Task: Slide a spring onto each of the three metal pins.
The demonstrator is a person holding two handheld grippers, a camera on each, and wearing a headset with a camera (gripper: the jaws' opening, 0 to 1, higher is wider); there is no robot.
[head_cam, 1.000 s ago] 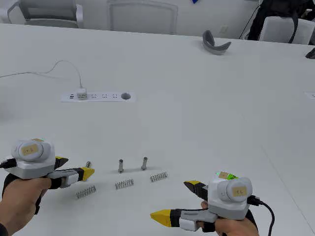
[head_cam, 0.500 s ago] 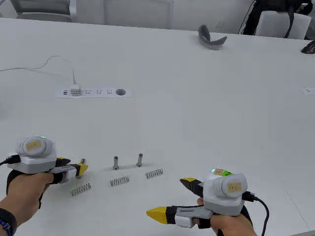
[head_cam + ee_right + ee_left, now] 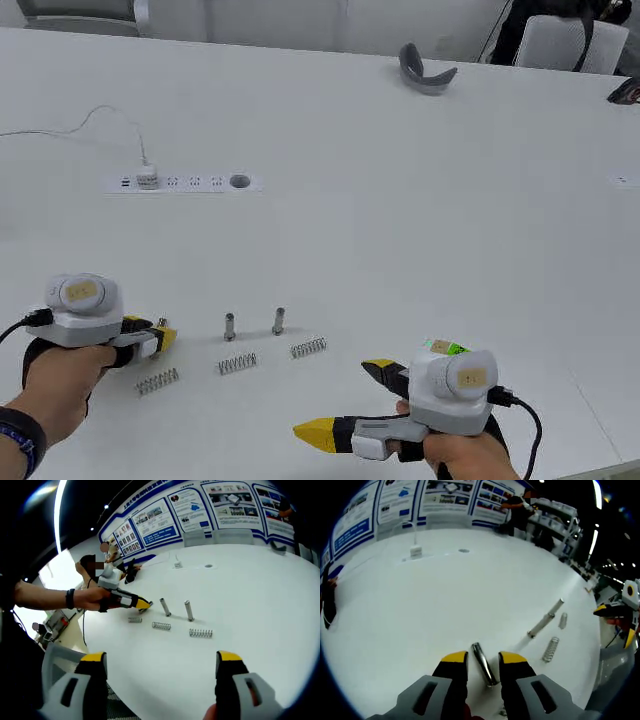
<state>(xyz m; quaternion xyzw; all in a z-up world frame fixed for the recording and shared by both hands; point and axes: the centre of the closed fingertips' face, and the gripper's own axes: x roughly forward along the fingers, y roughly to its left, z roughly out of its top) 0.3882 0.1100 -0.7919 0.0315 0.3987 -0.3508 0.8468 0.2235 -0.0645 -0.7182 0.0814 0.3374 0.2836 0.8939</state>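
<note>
**Head view.** Three pins stand upright in a row on the white surface (image 3: 400,220): left pin (image 3: 161,323), middle pin (image 3: 229,326) and right pin (image 3: 278,320). A spring lies flat just in front of each pin, apart from it: left spring (image 3: 157,381), middle spring (image 3: 237,364) and right spring (image 3: 308,347).

**Left gripper** (image 3: 155,338). The fingers are narrowly apart, one on either side of the left pin. Whether they touch it cannot be told.

**Right gripper** (image 3: 340,400). The fingers are spread wide, nearer the person and well apart from the springs.
</note>
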